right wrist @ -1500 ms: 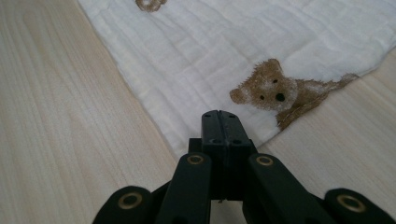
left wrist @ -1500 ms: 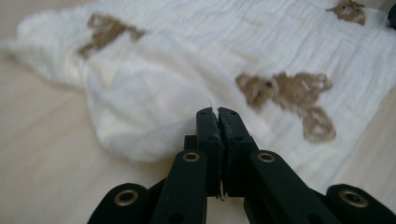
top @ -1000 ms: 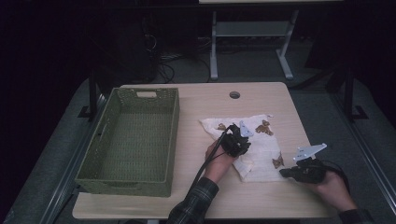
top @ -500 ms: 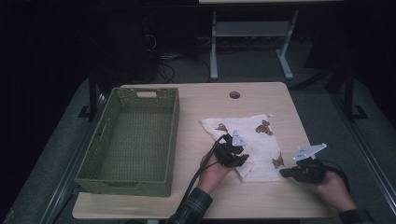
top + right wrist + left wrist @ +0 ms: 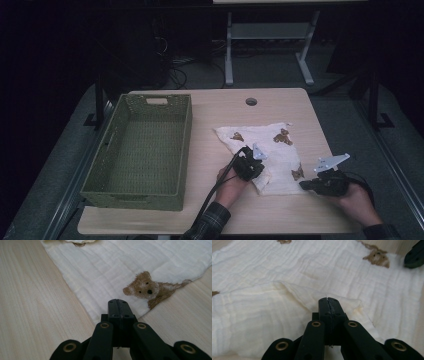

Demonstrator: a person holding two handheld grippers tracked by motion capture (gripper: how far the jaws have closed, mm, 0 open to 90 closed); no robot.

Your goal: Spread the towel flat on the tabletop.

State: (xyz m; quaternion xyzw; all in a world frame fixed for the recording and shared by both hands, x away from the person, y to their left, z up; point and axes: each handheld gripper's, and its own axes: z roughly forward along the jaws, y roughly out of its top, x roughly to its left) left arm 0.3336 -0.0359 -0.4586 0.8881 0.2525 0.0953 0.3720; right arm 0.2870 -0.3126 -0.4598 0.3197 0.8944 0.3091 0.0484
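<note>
Left of the cloth (image 5: 265,150) stands a green basket (image 5: 142,150), well apart.

One cream cloth (image 5: 272,150) lies under the left gripper (image 5: 248,167), and the right gripper (image 5: 320,184) sits at its near corner: two grippers in all. The cloth carries three brown bear prints that I can count, one of them (image 5: 146,291) just ahead of the right gripper. One green woven basket (image 5: 145,150) stands well off to the left gripper's left. One wooden table (image 5: 210,210) bears it all.
</note>
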